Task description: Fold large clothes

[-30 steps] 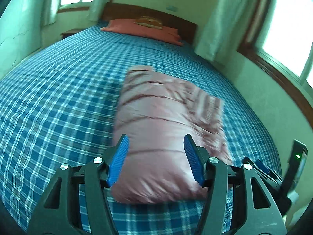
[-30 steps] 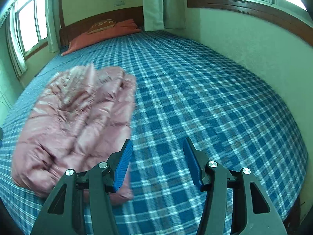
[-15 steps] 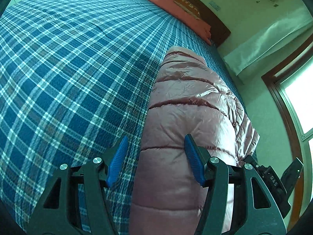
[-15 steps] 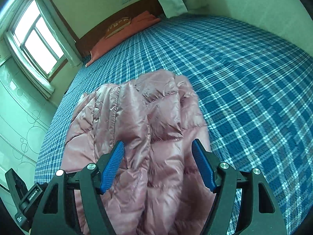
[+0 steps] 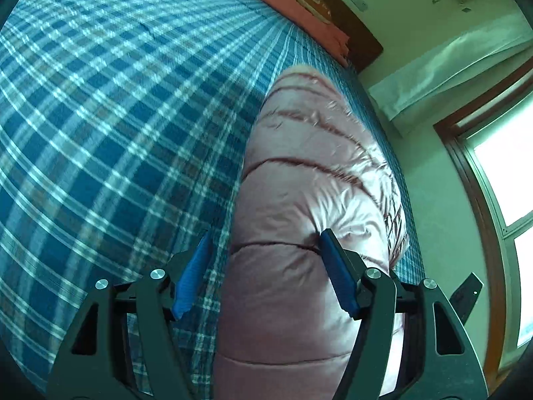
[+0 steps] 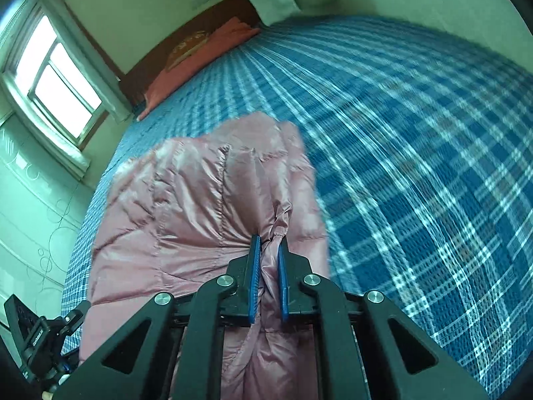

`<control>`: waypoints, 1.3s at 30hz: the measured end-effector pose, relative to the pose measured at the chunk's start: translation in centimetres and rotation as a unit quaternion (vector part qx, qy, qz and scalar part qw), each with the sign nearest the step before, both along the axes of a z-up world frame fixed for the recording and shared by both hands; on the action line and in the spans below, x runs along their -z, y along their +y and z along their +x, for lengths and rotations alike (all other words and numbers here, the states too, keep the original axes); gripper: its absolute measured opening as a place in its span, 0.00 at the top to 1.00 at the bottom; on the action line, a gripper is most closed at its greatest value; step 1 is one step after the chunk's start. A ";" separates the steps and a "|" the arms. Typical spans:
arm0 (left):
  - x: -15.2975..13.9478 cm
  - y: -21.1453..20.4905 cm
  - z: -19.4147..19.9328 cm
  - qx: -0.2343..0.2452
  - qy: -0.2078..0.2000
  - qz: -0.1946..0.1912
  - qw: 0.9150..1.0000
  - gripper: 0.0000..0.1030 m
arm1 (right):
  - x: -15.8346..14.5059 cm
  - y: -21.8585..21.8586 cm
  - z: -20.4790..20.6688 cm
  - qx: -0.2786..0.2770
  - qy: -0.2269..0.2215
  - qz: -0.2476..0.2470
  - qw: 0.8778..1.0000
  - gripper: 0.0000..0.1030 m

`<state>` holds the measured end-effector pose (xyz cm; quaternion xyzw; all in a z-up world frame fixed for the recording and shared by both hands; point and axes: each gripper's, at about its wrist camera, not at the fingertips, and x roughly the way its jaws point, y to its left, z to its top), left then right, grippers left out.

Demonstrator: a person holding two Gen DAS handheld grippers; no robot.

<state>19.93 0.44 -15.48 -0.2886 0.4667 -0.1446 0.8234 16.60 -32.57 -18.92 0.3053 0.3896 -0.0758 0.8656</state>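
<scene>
A pink quilted puffer jacket [image 5: 309,206] lies folded lengthwise on the blue plaid bed [image 5: 116,116]. My left gripper [image 5: 265,243] hangs low over its near left edge, jaws opening; the right pad rests on the jacket, while the left pad is over the bedsheet, so the jacket's edge lies between the pads without being pinched. In the right wrist view the same jacket [image 6: 186,206] shows its wrinkled side, and my right gripper [image 6: 269,245] is shut on a bunched fold of the fabric near the jacket's right edge.
Orange-red pillows [image 5: 286,3] lie against the dark wooden headboard [image 6: 213,23] at the far end. Windows with pale curtains [image 6: 56,76] line the walls. The left gripper's body [image 6: 36,336] shows at the lower left of the right wrist view. Plaid bedsheet [image 6: 416,173] spreads to the right.
Both grippers came down close onto the jacket and rolled. The right gripper went from wide open to shut on a fold of fabric. The left gripper's jaws spread a little wider.
</scene>
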 end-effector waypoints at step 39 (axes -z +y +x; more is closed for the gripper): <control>-0.1 3.8 0.4 -0.025 0.015 -0.050 0.998 0.34 | -4.6 -0.9 -6.0 -0.002 -0.044 0.062 0.997 0.40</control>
